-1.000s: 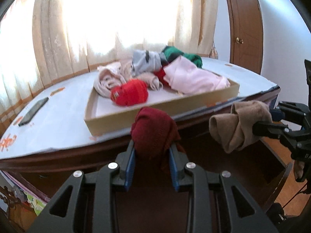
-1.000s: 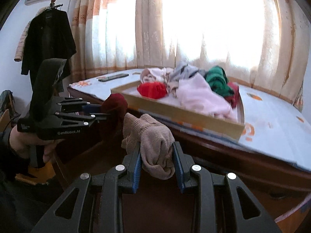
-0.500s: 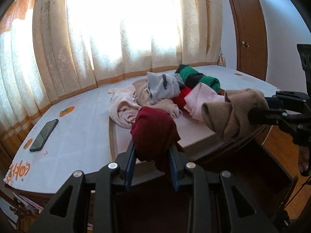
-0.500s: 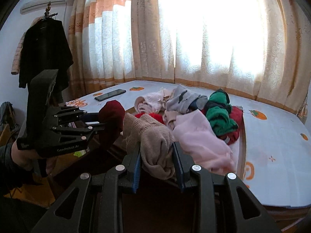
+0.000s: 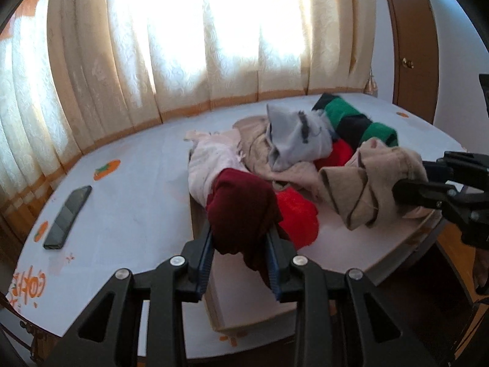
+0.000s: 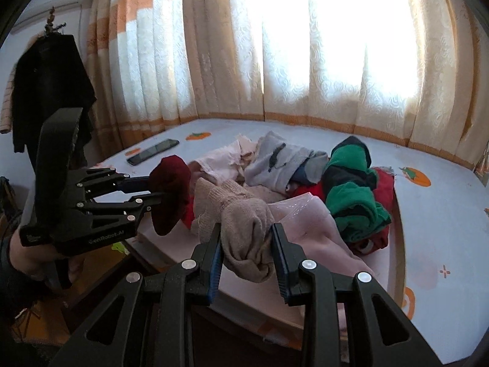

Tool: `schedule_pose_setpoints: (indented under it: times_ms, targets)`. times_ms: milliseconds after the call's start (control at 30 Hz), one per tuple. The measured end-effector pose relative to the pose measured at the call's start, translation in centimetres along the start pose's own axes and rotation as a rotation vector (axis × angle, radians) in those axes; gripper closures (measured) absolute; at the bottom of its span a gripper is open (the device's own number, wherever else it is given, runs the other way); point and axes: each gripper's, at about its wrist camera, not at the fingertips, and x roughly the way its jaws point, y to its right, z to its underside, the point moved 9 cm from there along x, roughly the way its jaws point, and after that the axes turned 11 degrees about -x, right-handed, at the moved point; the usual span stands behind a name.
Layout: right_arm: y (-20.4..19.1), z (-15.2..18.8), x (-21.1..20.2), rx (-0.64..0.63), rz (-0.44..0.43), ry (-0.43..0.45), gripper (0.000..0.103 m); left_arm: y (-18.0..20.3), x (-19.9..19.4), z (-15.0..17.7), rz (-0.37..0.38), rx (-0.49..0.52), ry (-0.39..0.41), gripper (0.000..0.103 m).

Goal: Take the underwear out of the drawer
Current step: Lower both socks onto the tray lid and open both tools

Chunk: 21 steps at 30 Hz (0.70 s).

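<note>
A dark red bundle of cloth (image 5: 241, 211) is pinched between the blue pads of my left gripper (image 5: 240, 244), which is shut on it; from the right wrist it shows as a maroon ball (image 6: 169, 189) at the left. My right gripper (image 6: 247, 244) is shut on a beige knitted bundle (image 6: 244, 229), seen from the left wrist (image 5: 363, 186) at the right. Both bundles hang over a shallow cardboard tray (image 5: 253, 309) on the table, which holds a heap of pink, grey, green and red garments (image 5: 299, 140). The drawer is not in view.
A dark phone (image 5: 68, 213) lies on the white tablecloth with orange prints (image 5: 128, 214), left of the tray. Curtains (image 5: 183, 46) hang behind the table. A wooden door (image 5: 409, 46) stands at the far right; a dark coat (image 6: 49, 85) hangs at the left wall.
Both grippers have risen and gone forward with their bundles, from beside the table's front edge and the dark drawer to above the tray. The grips are unchanged.
</note>
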Motion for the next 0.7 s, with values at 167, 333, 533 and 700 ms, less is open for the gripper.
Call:
schedule_pose_setpoints:
  times_ms: [167,333,533,700]
  targets:
    - [0.4,0.8,2.1,0.012,0.002,-0.05,0.07,-0.1,1.4,0.5,-0.01,0.008,-0.034,0.071]
    - [0.7,1.6,3.9,0.022,0.004,-0.097,0.07,0.0,2.0,0.4,-0.036,0.037,-0.042,0.063]
    - [0.6,1.8,4.0,0.032,0.001,-0.109,0.054,-0.1,1.7,0.3,-0.069,0.05,-0.031,0.046]
    - [0.6,2.1,3.1,0.053,0.002,-0.103,0.041,-0.2,0.5,0.3,-0.068,0.035,-0.01,0.026]
